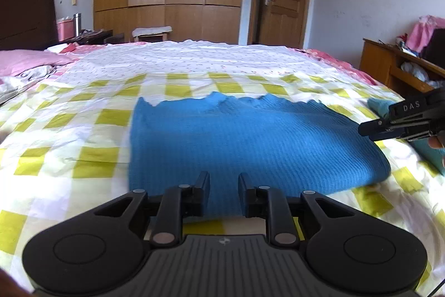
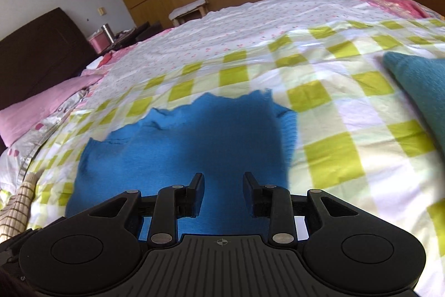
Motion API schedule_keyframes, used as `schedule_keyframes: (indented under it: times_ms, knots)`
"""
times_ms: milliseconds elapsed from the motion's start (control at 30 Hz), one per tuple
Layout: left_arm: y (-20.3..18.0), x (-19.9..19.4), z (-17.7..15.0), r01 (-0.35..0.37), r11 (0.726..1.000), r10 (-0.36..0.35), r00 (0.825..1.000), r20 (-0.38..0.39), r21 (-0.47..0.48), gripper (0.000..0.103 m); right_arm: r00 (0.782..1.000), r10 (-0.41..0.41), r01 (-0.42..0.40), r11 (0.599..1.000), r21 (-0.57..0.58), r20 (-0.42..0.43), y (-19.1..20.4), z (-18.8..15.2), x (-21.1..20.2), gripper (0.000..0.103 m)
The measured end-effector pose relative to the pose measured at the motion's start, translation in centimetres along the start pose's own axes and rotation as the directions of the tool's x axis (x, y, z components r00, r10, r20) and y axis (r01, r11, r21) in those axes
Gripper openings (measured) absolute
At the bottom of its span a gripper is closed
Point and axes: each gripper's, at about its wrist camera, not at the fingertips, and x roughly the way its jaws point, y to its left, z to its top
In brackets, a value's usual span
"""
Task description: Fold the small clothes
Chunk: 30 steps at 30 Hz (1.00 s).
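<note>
A blue knit garment (image 1: 250, 141) lies folded flat on the yellow-checked bed sheet (image 1: 83, 135). My left gripper (image 1: 224, 185) hovers over its near edge, open, with only the cloth below showing through the gap. From the right edge of the left wrist view my right gripper (image 1: 364, 130) reaches in over the garment's right side. In the right wrist view the right gripper (image 2: 224, 183) hangs above the blue garment (image 2: 180, 146), jaws apart and nothing pinched. Its shadow falls on the cloth.
A teal knit garment (image 2: 417, 85) lies on the sheet to the right of the blue one. A pink pillow (image 2: 41, 110) and dark headboard (image 2: 36, 57) are at the left. A striped beige sleeve (image 2: 19, 202) shows at the lower left. A wooden desk (image 1: 389, 63) stands right of the bed.
</note>
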Motion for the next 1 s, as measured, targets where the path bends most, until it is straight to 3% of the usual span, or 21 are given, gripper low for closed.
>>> schedule_keyframes:
  times_ms: [300, 533, 767, 867, 1000]
  knots:
    - [-8.8, 1.2, 1.2, 0.071, 0.988, -0.067, 0.997, -0.033, 0.136, 0.030, 1.000, 0.031, -0.031, 0.996, 0.086, -0.002, -5.3, 0.1, -1.4, 0.034]
    - [-12.7, 2.0, 1.5, 0.093, 0.974, -0.085, 0.995, -0.049, 0.208, 0.031, 0.997, 0.064, -0.060, 0.992, 0.111, -0.032, -7.2, -0.2, -1.6, 0.034]
    - [-15.8, 3.0, 0.0, 0.056, 0.949, -0.044, 0.998, -0.046, 0.309, 0.031, 0.994, 0.106, -0.100, 0.974, 0.202, -0.020, -9.7, 0.4, -2.0, 0.038]
    - [-17.0, 3.1, -1.1, 0.039, 0.935, -0.028, 0.999, -0.036, 0.352, 0.031, 0.991, 0.134, -0.126, 0.963, 0.240, -0.019, -10.4, 0.4, -2.0, 0.038]
    - [-18.7, 3.6, -2.3, 0.008, 0.889, 0.001, 1.000, -0.021, 0.457, 0.033, 0.989, 0.146, -0.136, 0.959, 0.250, -0.022, -10.6, 0.4, -1.9, 0.039]
